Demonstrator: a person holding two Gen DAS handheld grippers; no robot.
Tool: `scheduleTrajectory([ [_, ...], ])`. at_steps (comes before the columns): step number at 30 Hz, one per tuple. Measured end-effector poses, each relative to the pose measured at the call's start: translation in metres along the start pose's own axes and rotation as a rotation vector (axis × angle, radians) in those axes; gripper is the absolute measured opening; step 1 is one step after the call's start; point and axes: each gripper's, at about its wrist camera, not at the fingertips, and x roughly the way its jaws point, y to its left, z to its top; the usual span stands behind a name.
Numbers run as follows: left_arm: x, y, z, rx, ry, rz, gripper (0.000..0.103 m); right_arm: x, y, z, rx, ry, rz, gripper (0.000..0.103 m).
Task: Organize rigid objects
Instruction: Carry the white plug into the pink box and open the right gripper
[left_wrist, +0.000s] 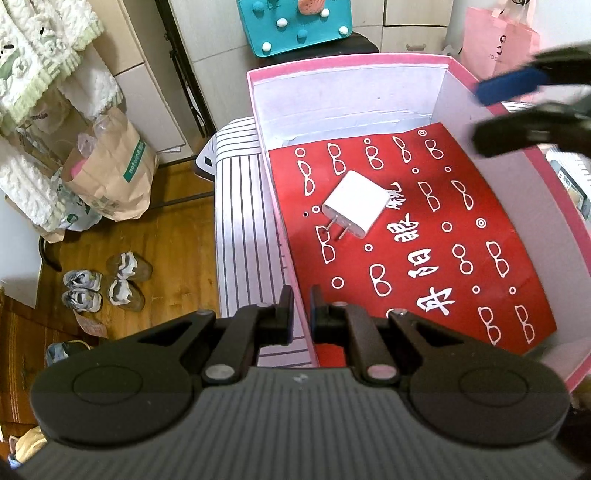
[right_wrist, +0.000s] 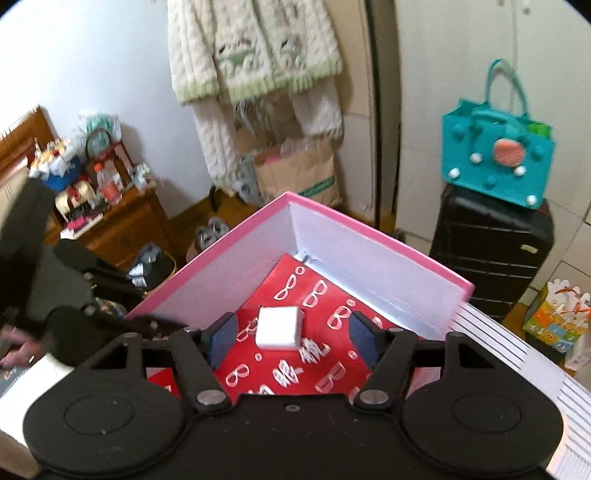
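Note:
A white plug charger (left_wrist: 354, 203) lies flat, prongs toward me, on the red glasses-print paper (left_wrist: 443, 258) that lines a pink box (left_wrist: 351, 61) with white inner walls. My left gripper (left_wrist: 301, 310) is shut on the box's near left wall, one finger outside and one inside. In the right wrist view the charger (right_wrist: 279, 328) lies below and between the blue-padded fingers of my right gripper (right_wrist: 293, 338), which hangs open above the box (right_wrist: 369, 251) without touching the charger. From the left wrist view the right gripper (left_wrist: 513, 110) shows blurred over the box's far right corner.
The box rests on a white striped surface (left_wrist: 243, 221). A teal bag (right_wrist: 498, 162) sits on a black suitcase (right_wrist: 491, 251) behind it. A paper bag (left_wrist: 110, 173) and shoes (left_wrist: 103, 288) stand on the wooden floor, and a cluttered wooden cabinet (right_wrist: 122, 229) is at the left.

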Motion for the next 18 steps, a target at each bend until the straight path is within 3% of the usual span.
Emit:
scheduleTrajectory([
  [4,0.003,0.002,0.003,-0.018,0.025,-0.009,0.008,-0.035,-0.012,-0.031,-0.001,-0.110,-0.043,0.076],
  [7,0.005,0.004,0.006,-0.038,0.050,-0.019,0.008,-0.053,-0.018,-0.054,-0.009,-0.144,-0.094,0.076],
  [18,0.008,0.015,0.015,-0.165,0.095,-0.033,0.008,-0.077,-0.058,-0.129,0.069,-0.072,-0.217,0.078],
])
